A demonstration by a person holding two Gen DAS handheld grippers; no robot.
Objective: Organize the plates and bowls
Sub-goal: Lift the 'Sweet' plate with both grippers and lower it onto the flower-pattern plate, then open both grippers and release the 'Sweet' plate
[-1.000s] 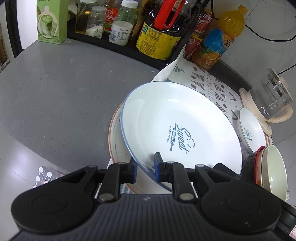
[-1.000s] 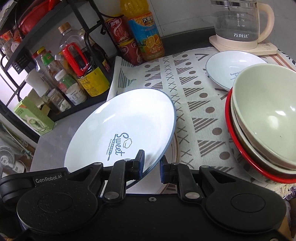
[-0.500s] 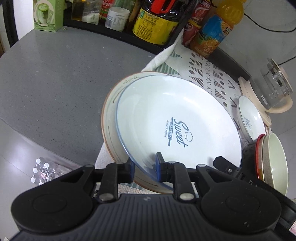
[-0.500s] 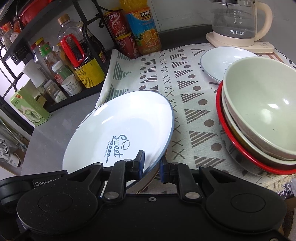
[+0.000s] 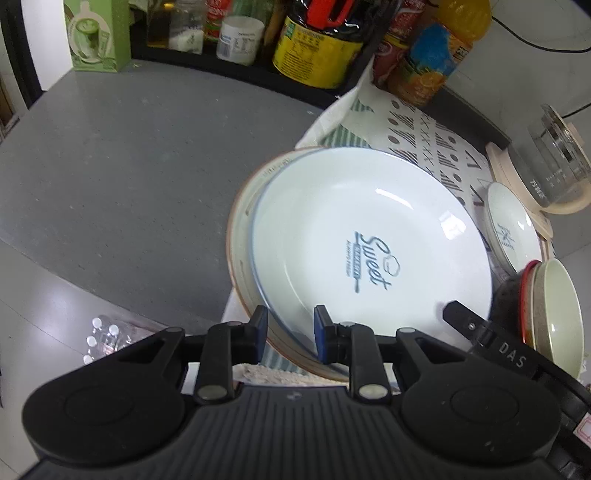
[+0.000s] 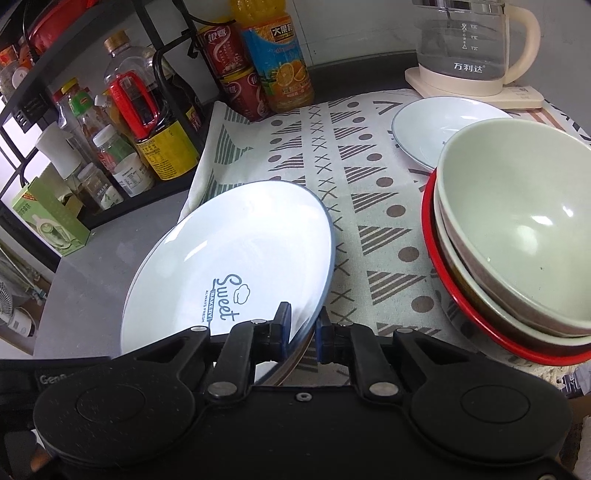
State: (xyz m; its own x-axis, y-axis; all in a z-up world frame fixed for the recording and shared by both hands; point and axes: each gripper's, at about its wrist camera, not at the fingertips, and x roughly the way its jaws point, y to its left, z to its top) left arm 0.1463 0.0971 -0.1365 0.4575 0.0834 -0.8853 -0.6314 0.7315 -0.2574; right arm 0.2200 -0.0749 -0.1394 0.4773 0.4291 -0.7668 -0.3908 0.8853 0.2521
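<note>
A white plate [image 5: 351, 240] with a blue rim and "Sweet Bakery" print lies inside a larger brown-rimmed plate [image 5: 243, 229] at the patterned cloth's left end. My left gripper [image 5: 290, 328] is at its near rim; the pads stand slightly apart, with the rim loose between them. From the other side, my right gripper [image 6: 302, 328] is closing on the same plate [image 6: 229, 251], its pads pressed on the rim. Its black body [image 5: 480, 332] shows in the left wrist view. A stack of bowls [image 6: 517, 229], pale green on top and red-rimmed below, stands to the right.
A small white plate [image 6: 436, 125] lies behind the bowls, in front of a glass kettle [image 6: 469, 44]. Juice bottle and cans [image 6: 277, 66] and a rack of bottles [image 6: 147, 122] line the back. A green box [image 5: 96, 33] stands far left. The grey counter's edge [image 5: 74, 273] drops to the floor.
The white plate has come down from a tilt and now rests in the brown-rimmed plate. The left pads have spread a little. The right gripper keeps its grip on the rim.
</note>
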